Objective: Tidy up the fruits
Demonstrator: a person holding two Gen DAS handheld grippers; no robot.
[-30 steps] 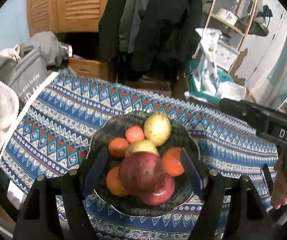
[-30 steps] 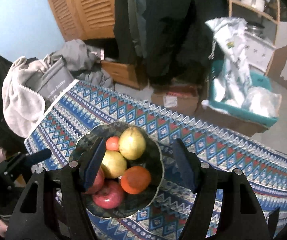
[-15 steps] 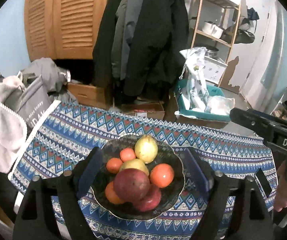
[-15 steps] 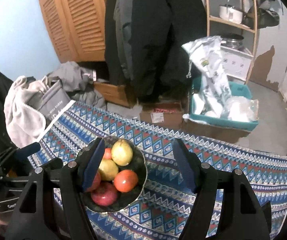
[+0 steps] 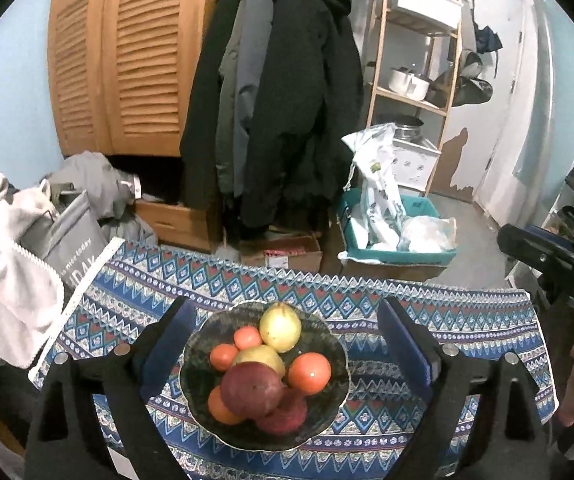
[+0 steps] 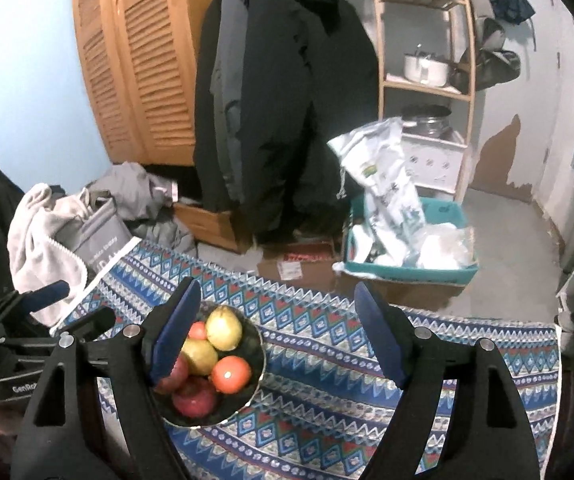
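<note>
A dark glass bowl (image 5: 329, 398) sits on a table with a blue patterned cloth (image 5: 427, 304). It holds a yellow pear (image 5: 280, 327), a big red apple (image 5: 252, 390), orange fruits (image 5: 309, 373) and others piled together. My left gripper (image 5: 283, 344) is open and empty, held well above the bowl, its fingers framing it. My right gripper (image 6: 277, 334) is open and empty, above the cloth to the right of the bowl (image 6: 257, 376). The right gripper's body shows at the right of the left wrist view (image 5: 559, 268).
Grey and white clothes and a grey bag (image 5: 67, 236) lie off the table's left edge. Behind the table are dark coats (image 5: 283, 92), a louvred wooden door (image 5: 127, 60), a cardboard box (image 5: 283, 252), a teal bin with bags (image 5: 391, 236) and a shelf rack (image 5: 419, 52).
Both grippers have risen and drawn back from the bowl, which now looks smaller and farther. Both stay open and empty. The fruits have not moved.
</note>
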